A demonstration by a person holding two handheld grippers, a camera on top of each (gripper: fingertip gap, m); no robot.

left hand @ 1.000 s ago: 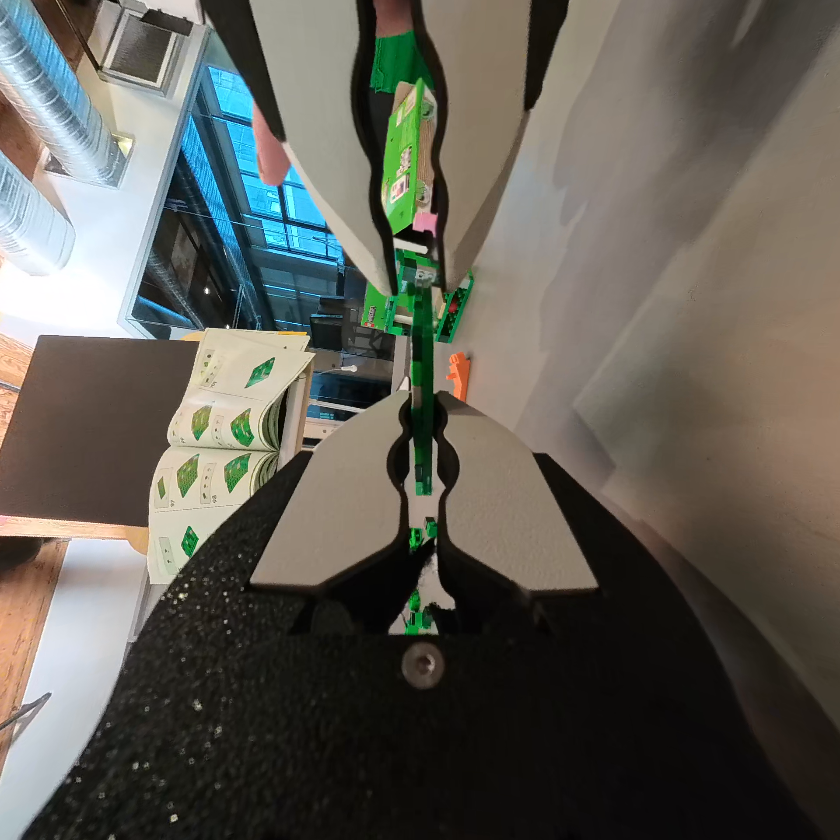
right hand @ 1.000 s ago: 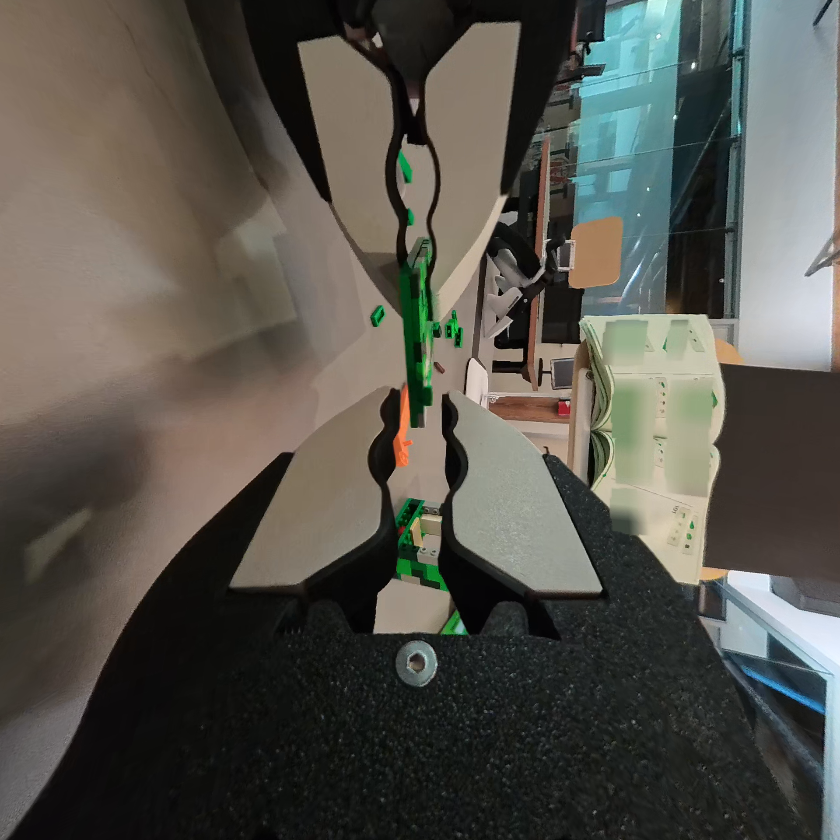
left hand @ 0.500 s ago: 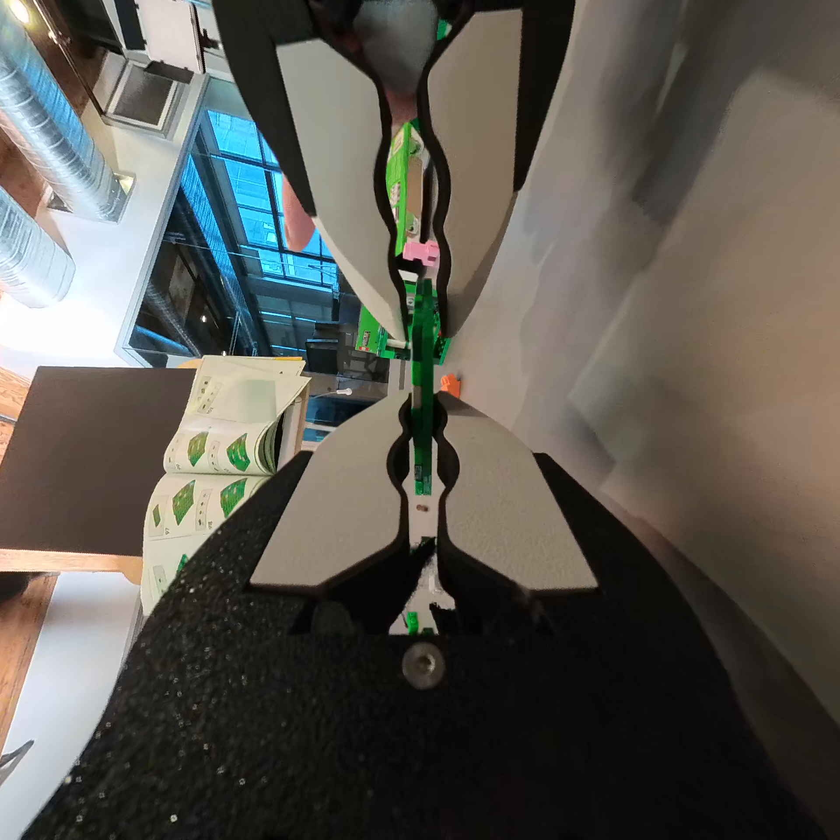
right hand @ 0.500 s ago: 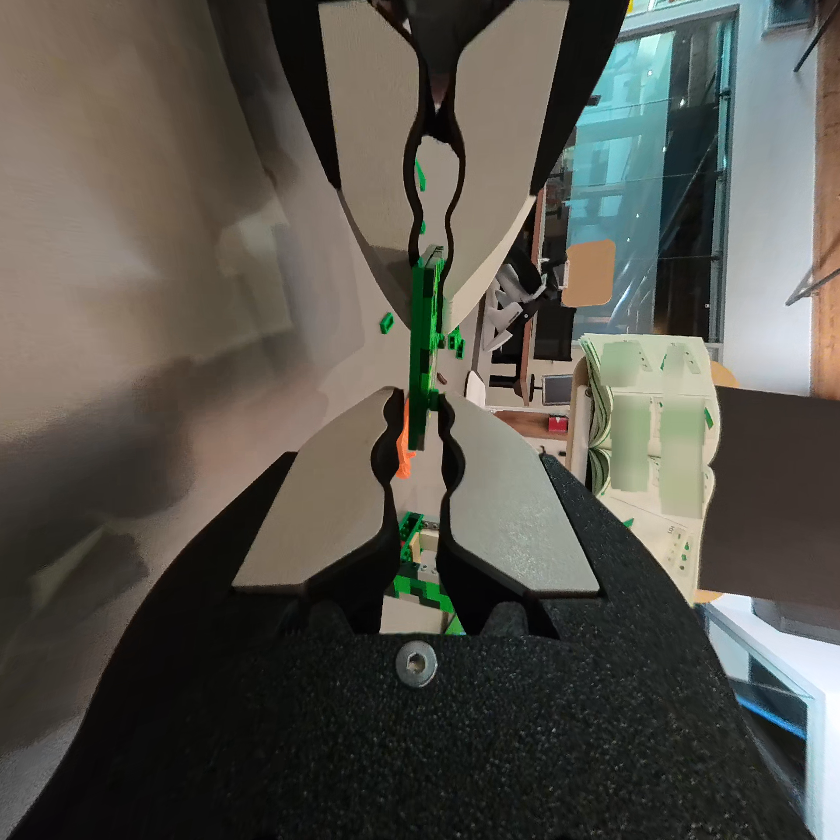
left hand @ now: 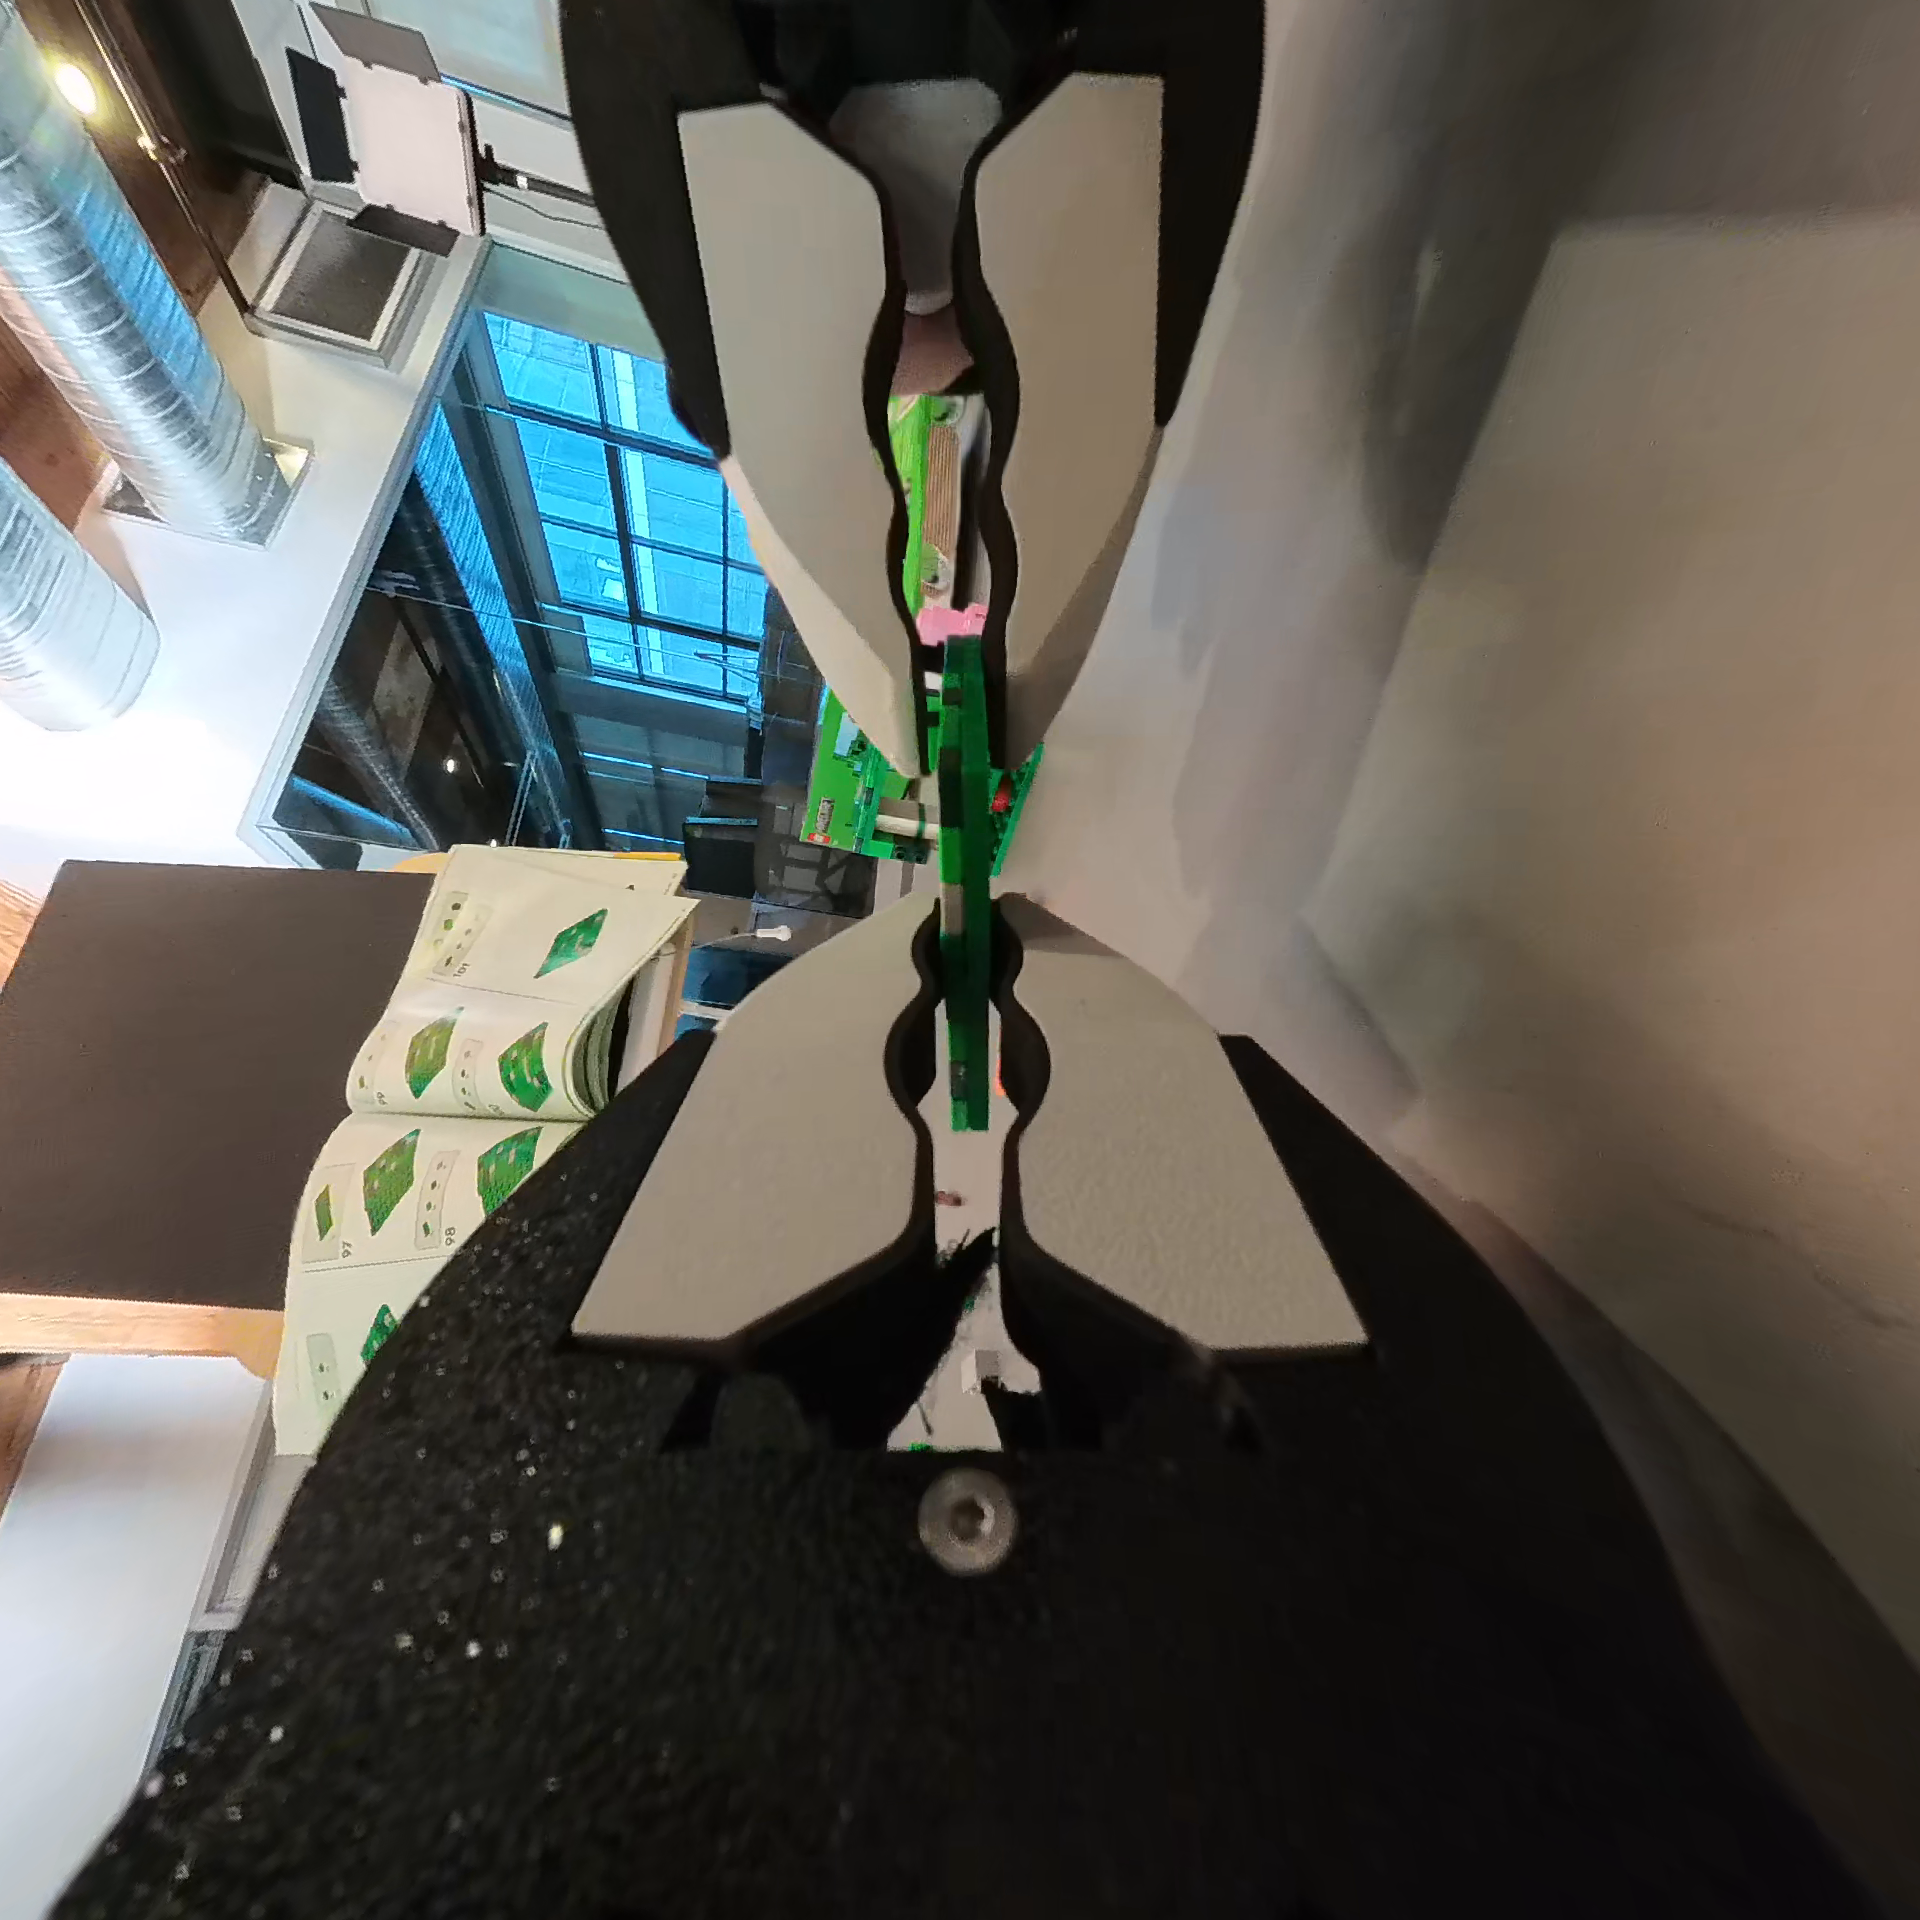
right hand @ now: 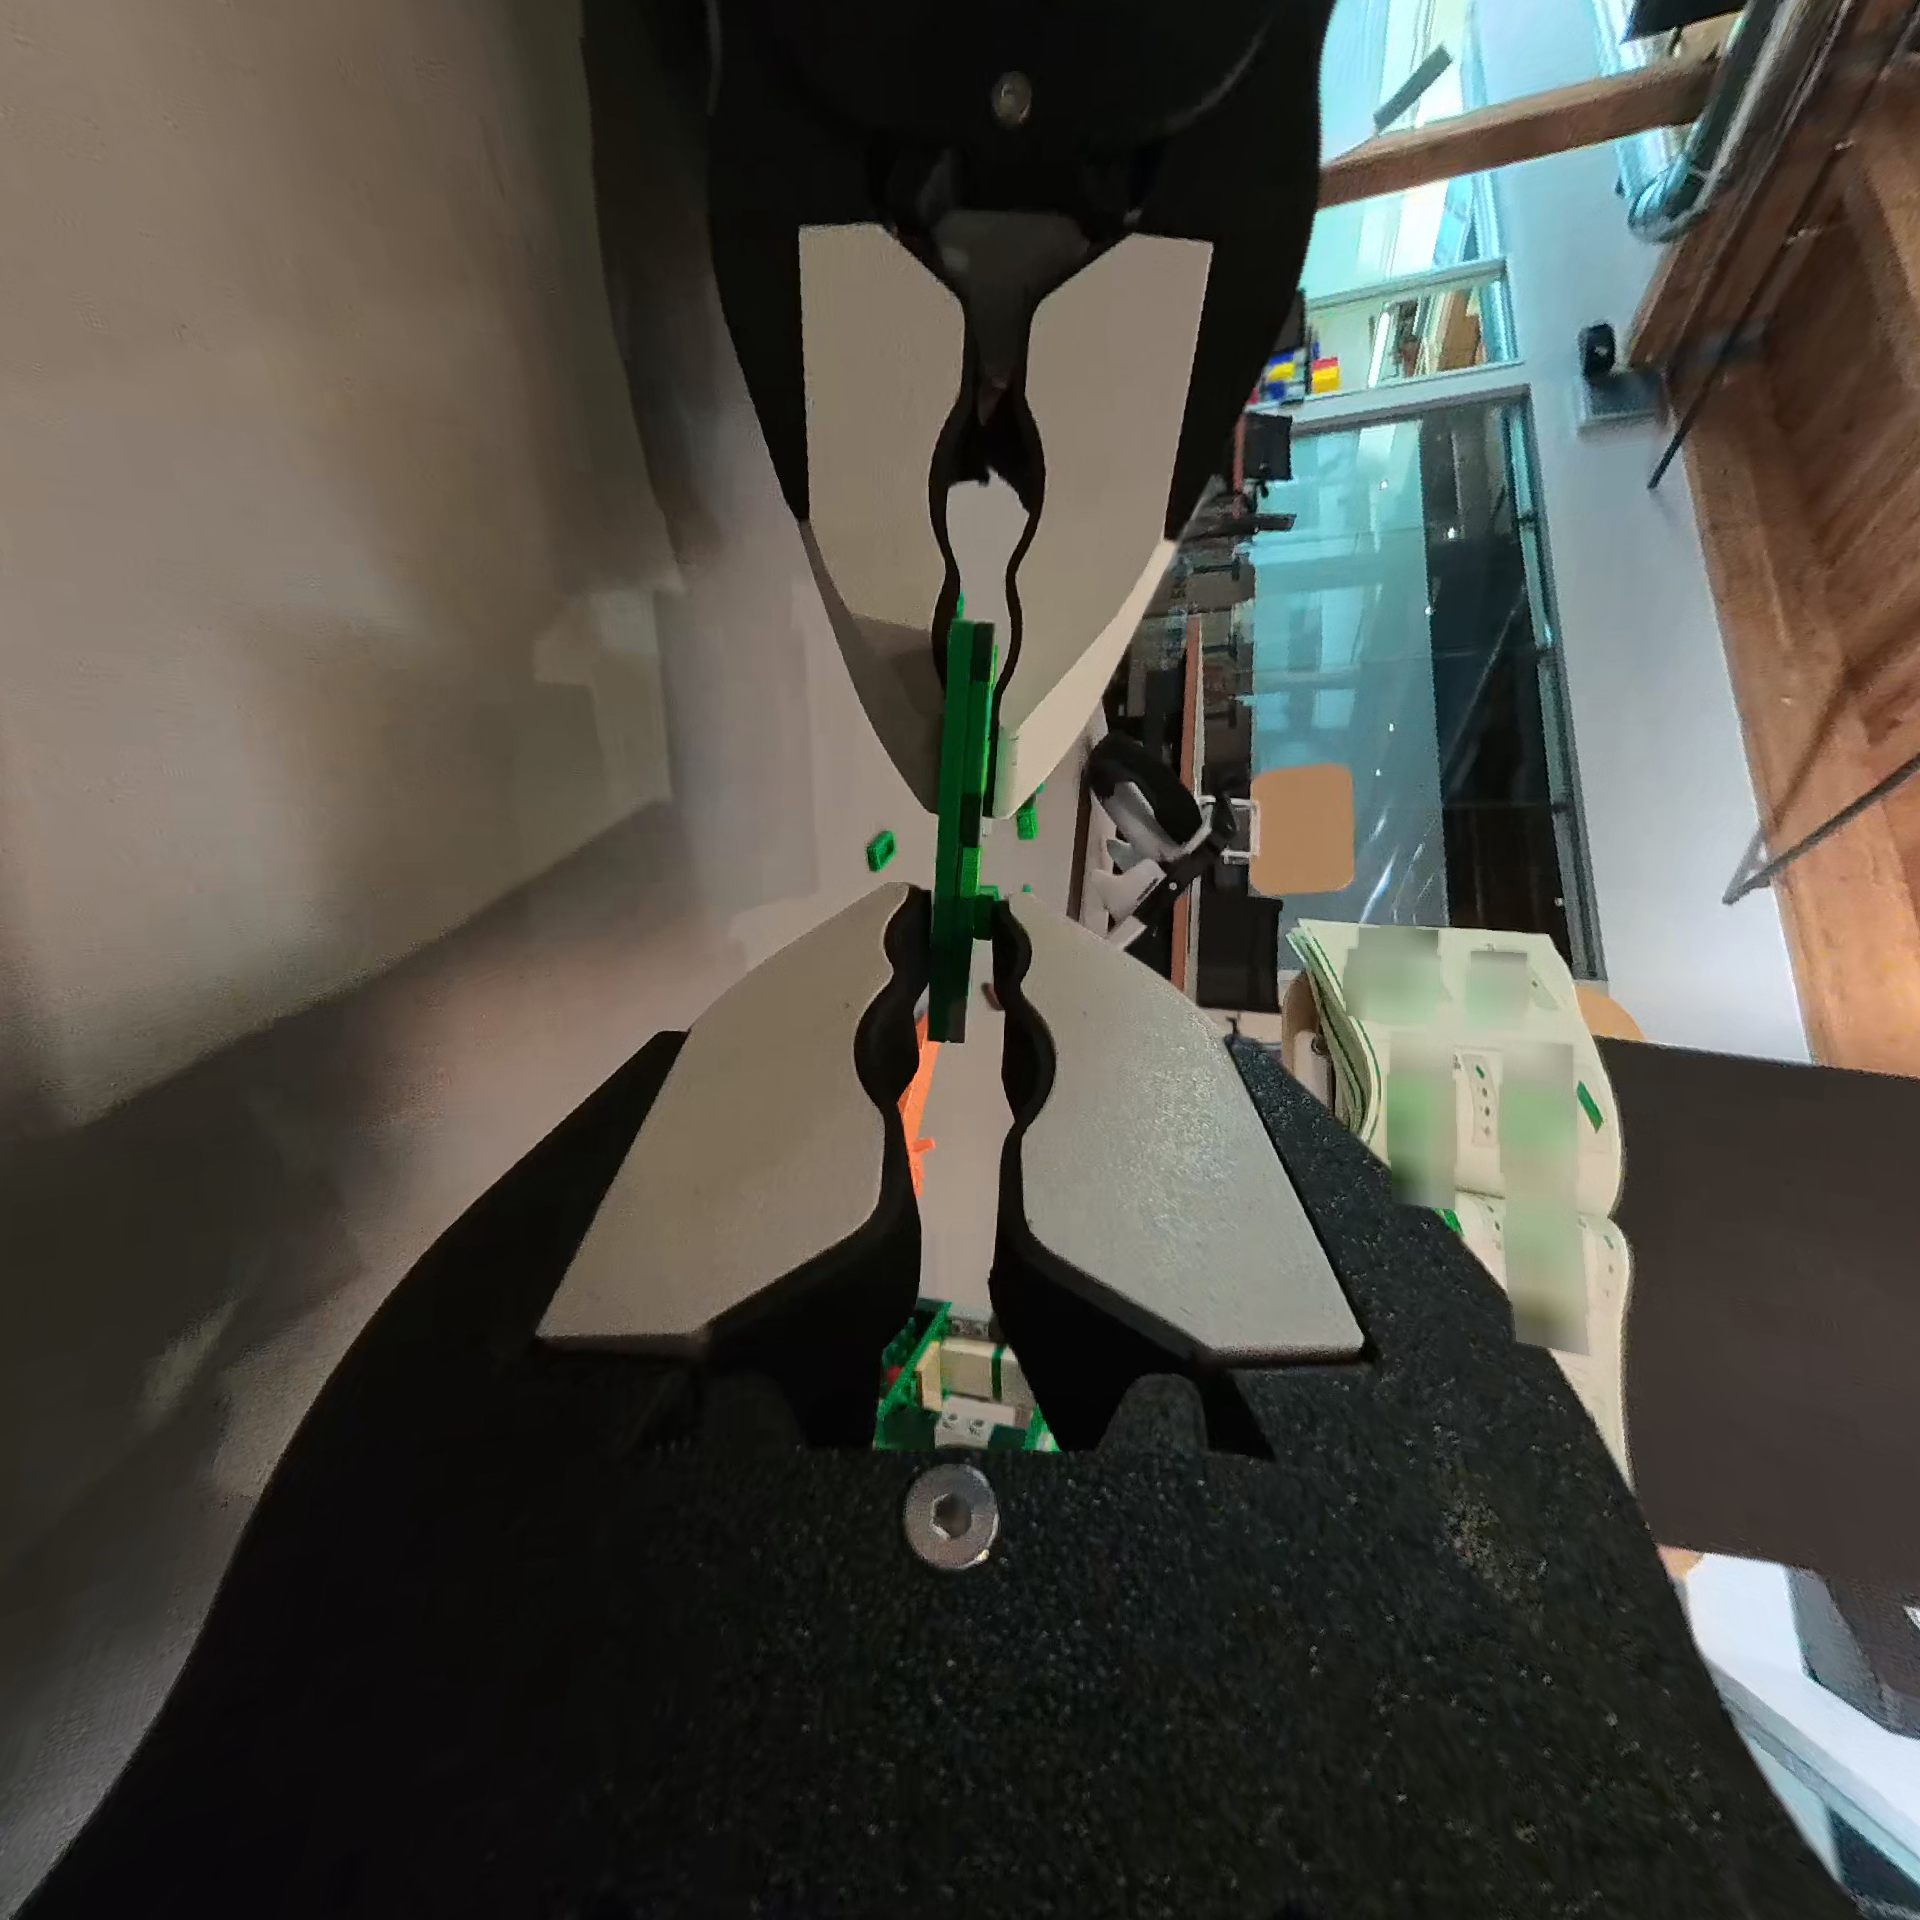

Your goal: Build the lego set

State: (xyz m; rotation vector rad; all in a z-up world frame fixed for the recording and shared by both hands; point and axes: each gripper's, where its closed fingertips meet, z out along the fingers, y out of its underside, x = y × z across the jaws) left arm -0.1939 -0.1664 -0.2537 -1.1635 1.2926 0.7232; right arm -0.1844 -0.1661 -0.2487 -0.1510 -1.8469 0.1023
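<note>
A flat green lego plate (left hand: 966, 831) is held edge-on between the two grippers, which face each other tip to tip. My left gripper (left hand: 961, 920) is shut on the plate's near end. My right gripper (left hand: 961, 748) shows opposite it at the top of the left wrist view, closed on the far end. In the right wrist view the plate (right hand: 956, 852) sits between my right gripper (right hand: 954, 904) and the left gripper (right hand: 966, 790). The plate is off the white table (left hand: 1455, 727).
An open instruction booklet (left hand: 488, 1049) stands at the table's back, also in the right wrist view (right hand: 1455, 1091). A partial green and white build (right hand: 956, 1392), an orange piece (right hand: 920, 1081), a pink piece (left hand: 951, 621), a green box (left hand: 930, 499) and loose green bits (right hand: 880, 852) lie on the table.
The two grippers have come closer together. My right gripper has slid onto the far end of the green plate and closed on it. The left gripper has kept its hold.
</note>
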